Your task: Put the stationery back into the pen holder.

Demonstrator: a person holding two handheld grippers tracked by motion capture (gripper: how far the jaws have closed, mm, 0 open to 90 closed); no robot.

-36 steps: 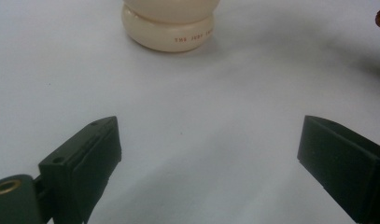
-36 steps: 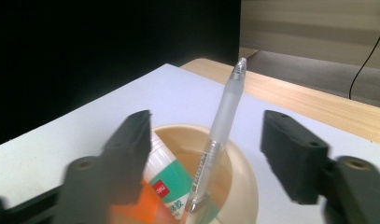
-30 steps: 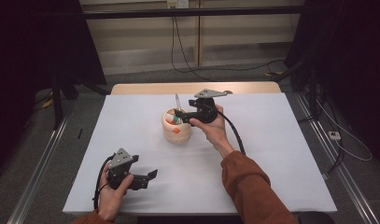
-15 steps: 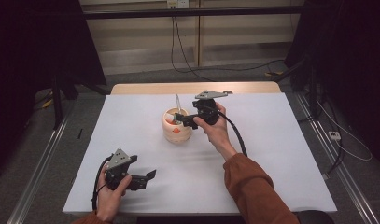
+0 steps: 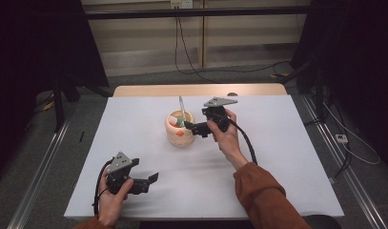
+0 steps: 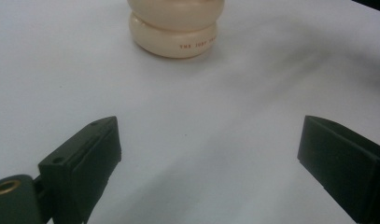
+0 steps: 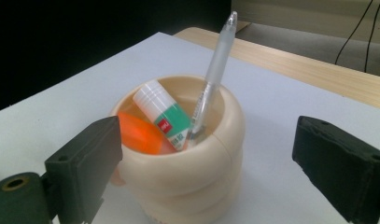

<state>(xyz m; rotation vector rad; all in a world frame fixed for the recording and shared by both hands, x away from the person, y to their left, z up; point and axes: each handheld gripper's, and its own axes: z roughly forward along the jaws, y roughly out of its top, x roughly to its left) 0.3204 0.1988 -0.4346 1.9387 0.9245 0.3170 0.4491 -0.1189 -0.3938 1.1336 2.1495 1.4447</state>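
Observation:
A cream ringed pot stands mid-table, also seen ahead in the left gripper view. It holds a clear pen leaning upright, a white and green glue stick and an orange object. My right gripper hovers at the pot's right side, pointing left at it. Its jaws have just been opening and now stand wide with nothing gripped; in the right gripper view the pot sits ahead between them. My left gripper rests near the front left, open and empty.
The white table has a wooden strip along its far edge. Cables run over the floor behind it, and dark stands flank the table on both sides.
The right gripper has eased slightly right and toward the near side, away from the pot's rim. The left gripper has stayed put.

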